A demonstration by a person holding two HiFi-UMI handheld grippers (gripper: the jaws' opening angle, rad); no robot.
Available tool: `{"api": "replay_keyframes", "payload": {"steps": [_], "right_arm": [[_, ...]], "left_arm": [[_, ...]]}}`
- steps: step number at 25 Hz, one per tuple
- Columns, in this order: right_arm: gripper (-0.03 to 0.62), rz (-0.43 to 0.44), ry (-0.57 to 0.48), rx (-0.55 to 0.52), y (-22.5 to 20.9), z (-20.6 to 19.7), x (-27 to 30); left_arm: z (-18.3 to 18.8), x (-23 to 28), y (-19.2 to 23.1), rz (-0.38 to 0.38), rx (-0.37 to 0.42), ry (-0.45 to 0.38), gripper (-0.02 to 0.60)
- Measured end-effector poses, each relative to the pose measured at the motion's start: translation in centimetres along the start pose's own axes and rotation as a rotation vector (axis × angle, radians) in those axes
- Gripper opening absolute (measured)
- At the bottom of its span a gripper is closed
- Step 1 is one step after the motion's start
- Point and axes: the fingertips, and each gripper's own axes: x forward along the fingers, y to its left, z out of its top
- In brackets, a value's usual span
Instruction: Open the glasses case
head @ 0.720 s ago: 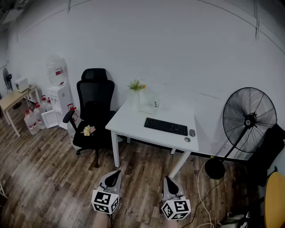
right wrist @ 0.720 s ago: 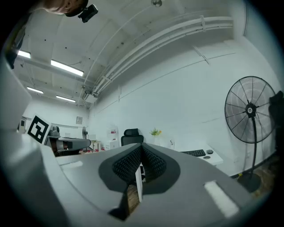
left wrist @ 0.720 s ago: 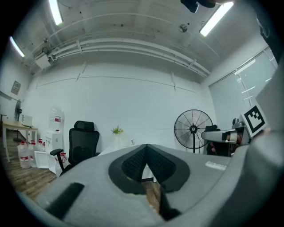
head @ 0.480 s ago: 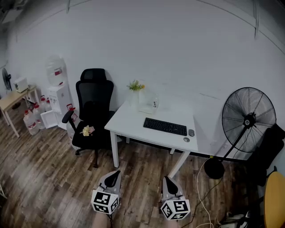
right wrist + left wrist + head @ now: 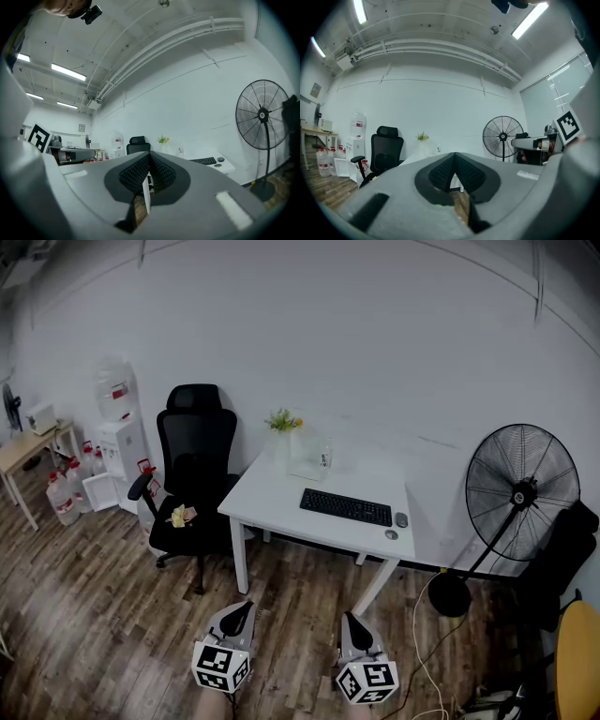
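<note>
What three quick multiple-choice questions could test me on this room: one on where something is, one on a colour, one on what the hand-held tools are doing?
1. Where is the keyboard?
A on the desk
B on a shelf
C on a bed

2. What colour is the chair?
A white
B red
C black

3. How are the fingers of the left gripper and the right gripper?
A both shut, empty
B both wide open
C each clamped on a cup

Answers:
1 A: it lies on the white desktop.
2 C: its seat and back are black.
3 A: each gripper view shows the fingers together with nothing between.
</note>
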Motion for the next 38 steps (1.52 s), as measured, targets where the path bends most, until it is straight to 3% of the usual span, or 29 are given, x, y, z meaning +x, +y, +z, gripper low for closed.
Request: {"api": "replay_keyframes", "payload": {"steps": [10, 21, 38], "right_arm": [[0.009, 0.013, 0.012, -0.017, 0.0, 0.1, 0.7], [0.009, 0.012, 0.015, -0.011, -0.4, -0.4, 1.4], [0.009, 0.02, 0.036, -0.005, -6.2, -2.8, 5.7]], "left_arm": [[-0.3, 0.6, -0.3, -0.032, -0.009, 0.017, 0.011], [-0.3, 0.8, 1.0, -0.024, -0.039, -0.002, 0.179], [-1.7, 7.8, 1.4, -0.011, -0.041, -0.004, 0.19]]}}
